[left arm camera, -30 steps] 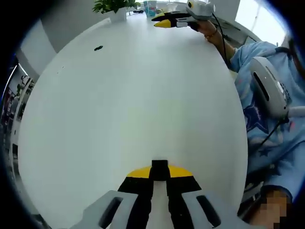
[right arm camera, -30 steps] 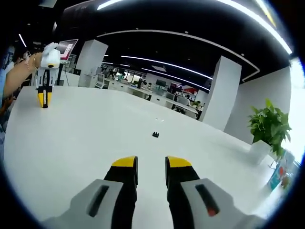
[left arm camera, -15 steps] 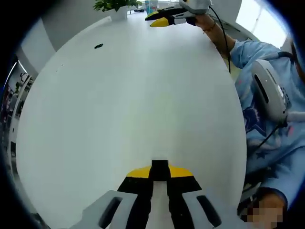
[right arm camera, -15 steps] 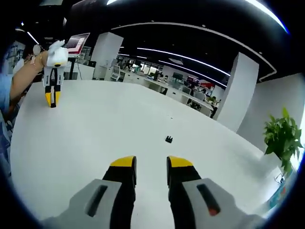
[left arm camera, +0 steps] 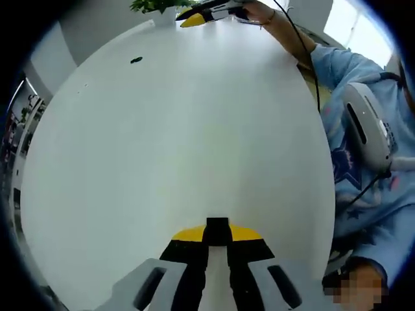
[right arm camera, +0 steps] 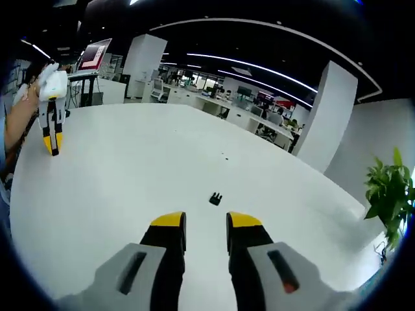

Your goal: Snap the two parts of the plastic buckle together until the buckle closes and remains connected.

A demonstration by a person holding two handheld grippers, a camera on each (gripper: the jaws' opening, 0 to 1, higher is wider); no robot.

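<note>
Big round white table (right arm camera: pixel 117 194), glossy, mostly bare. Open-plan office is showing behind it in the right gripper view: white pillars (right arm camera: pixel 327 116), ceiling light strips, rows of desks, a screen on a stand (right arm camera: pixel 93 55) past the far-left edge. Potted plant (right arm camera: pixel 389 194) is sitting at the table's right edge there; same plant (left arm camera: pixel 155 6) at the far edge in the left gripper view.

Left tool (left arm camera: pixel 218 234): yellow-tipped jaws are sitting nearly shut, a small black piece (left arm camera: pixel 218 228) between the tips. Looks like one buckle part, can't tell for sure. Tool is hovering over the near part of the table. In the right gripper view the left tool (right arm camera: pixel 51 139) is pointing down near the table's left edge, held by a hand (right arm camera: pixel 29 97); can't tell from there whether it's touching the surface.

Right tool (right arm camera: pixel 200 223): jaws are standing apart with a clear gap, holding nothing, touching nothing. Black buckle part (right arm camera: pixel 215 198) is lying on the table just beyond the tips, toward the middle of the table, apart from them. In the left gripper view the same part (left arm camera: pixel 136 60) is sitting far off near the table's far-left edge, with the right tool (left arm camera: pixel 194 18) coming in at the far edge, well apart from it.

Person in a light blue sleeve (left arm camera: pixel 363 142) is sitting at the right edge of the table.
</note>
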